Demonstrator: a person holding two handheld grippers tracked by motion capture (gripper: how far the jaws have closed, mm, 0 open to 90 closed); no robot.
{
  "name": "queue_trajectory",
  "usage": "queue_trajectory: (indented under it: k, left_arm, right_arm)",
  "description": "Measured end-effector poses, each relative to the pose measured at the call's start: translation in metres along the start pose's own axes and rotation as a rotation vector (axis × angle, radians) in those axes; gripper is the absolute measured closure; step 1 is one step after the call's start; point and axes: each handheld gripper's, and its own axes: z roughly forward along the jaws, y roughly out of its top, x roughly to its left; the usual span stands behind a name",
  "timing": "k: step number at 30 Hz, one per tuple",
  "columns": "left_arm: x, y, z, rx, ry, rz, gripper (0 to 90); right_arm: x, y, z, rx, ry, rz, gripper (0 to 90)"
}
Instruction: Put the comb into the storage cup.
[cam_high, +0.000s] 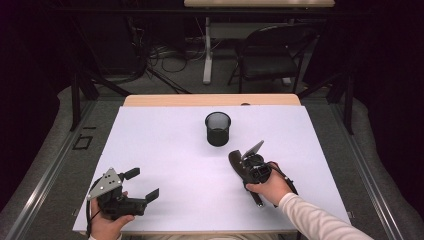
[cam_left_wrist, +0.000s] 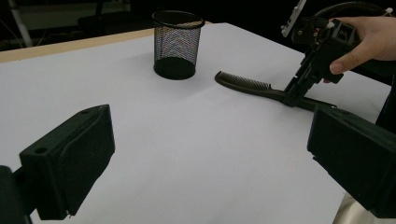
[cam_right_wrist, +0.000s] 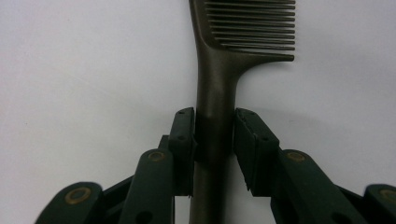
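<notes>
Soft, even light falls from above on the white table (cam_high: 165, 150), while the room beyond it lies in near darkness. The mesh cup (cam_high: 218, 128) casts only a faint shadow. All views are grainy and soft. Beside the right gripper (cam_right_wrist: 215, 135), the comb (cam_right_wrist: 219, 84) lies dim under greyish light.
</notes>
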Motion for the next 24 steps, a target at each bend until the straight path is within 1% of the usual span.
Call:
queue_trajectory:
  k: [4, 9, 21, 24]
  left_arm:
    - [0.0007, 0.0000, -0.0004, 0.002, 0.003, -0.001, 0.9]
    - [0.0007, -0.0001, -0.0004, -0.001, 0.003, -0.002, 0.9]
    - [0.0009, -0.0002, -0.0004, -0.001, 0.005, -0.003, 1.0]
    - [0.0008, -0.0002, -0.0004, -0.002, 0.006, -0.002, 1.0]
  right_arm:
    - [0.0026, 0.0002, 0.0011, -0.004, -0.006, 0.003, 70.6]
    - [0.0033, 0.0013, 0.0002, 0.017, -0.021, -0.006, 71.7]
    - [0.0026, 0.0021, 0.0000, 0.025, -0.022, 0.005, 72.5]
    - [0.0020, 0.0024, -0.0003, 0.030, -0.024, -0.002, 72.6]
